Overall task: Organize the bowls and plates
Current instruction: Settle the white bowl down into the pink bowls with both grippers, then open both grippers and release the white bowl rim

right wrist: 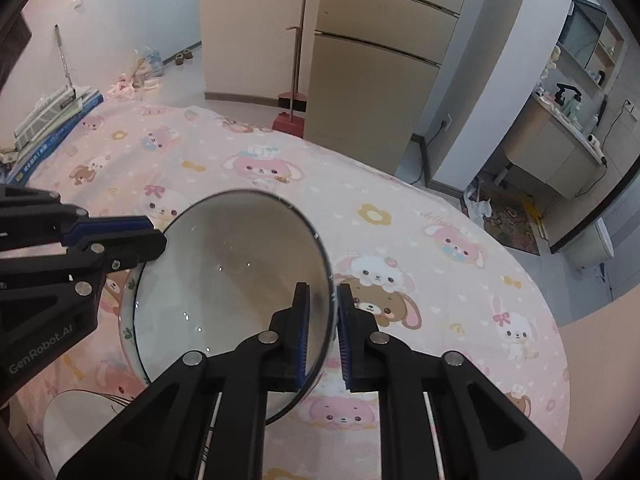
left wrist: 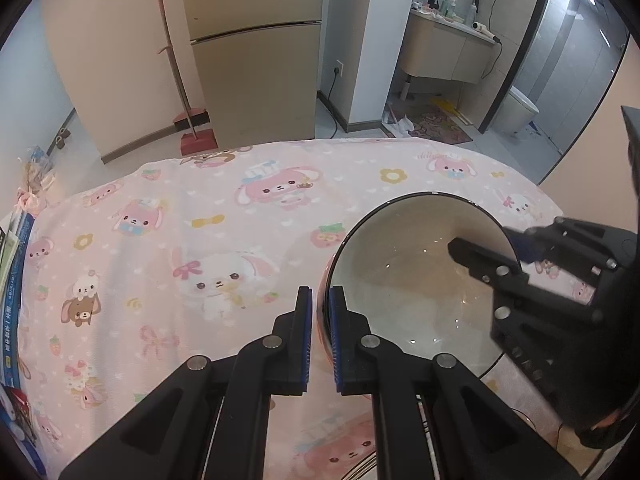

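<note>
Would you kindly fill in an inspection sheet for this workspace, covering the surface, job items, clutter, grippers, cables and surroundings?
Surface: table under a pink cartoon tablecloth.
Job's things: large bowl with a dark rim; below it a flowered dish; a white plate at the near edge.
Clutter: stacked books at the table's far left edge.
Grippers: left gripper clamps the bowl's rim; right gripper straddles the opposite rim, nearly shut.
Cables: a thin dark cable lies on the tablecloth; black cord from a wall socket.
Surroundings: fridge, broom with dustpan, washbasin cabinet.
</note>
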The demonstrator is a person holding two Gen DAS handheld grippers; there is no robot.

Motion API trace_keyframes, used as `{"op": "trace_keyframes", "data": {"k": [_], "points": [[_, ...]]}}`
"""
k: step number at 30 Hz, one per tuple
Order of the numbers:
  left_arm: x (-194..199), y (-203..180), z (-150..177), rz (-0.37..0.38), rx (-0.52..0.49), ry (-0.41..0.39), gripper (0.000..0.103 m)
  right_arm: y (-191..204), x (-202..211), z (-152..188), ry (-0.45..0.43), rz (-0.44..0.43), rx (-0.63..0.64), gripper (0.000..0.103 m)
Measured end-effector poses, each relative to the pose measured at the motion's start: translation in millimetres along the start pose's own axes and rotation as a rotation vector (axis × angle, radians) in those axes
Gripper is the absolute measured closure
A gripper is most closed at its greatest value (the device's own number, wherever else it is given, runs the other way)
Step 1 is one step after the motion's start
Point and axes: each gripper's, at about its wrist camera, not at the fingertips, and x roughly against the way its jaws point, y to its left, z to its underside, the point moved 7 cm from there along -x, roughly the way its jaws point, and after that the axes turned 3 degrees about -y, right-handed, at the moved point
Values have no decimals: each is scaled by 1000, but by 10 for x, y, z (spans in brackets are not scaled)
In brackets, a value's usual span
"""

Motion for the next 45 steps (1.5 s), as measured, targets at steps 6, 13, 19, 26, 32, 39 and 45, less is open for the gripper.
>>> {"op": "trace_keyframes", "data": {"k": [6,13,19,26,32,39,45], "points": [[34,3,-18,-7,-4,-11,93,-173,86,-42,-9,-169,-152,88],[66,34,-32,-29,-9,-18,93,-82,145,-54,-33,-138,-128,94],[112,65,-48,-30,0,-29,93,-108,133,-70,-30,-159,-137,93],[121,51,-43,-31,-11,-28,93,-88,200,-87,-66,-136,-130,94],[143,55,-51,-48,-13,-39,93,-124,71,-61,-44,-161,-156,94],[124,69,-65,-39,-1,-30,93,-103,46,-28,-16,-149,-138,95],[145,160,-169,45,102,-131,93,-214,155,-155,-147,-174,-222,95]]}}
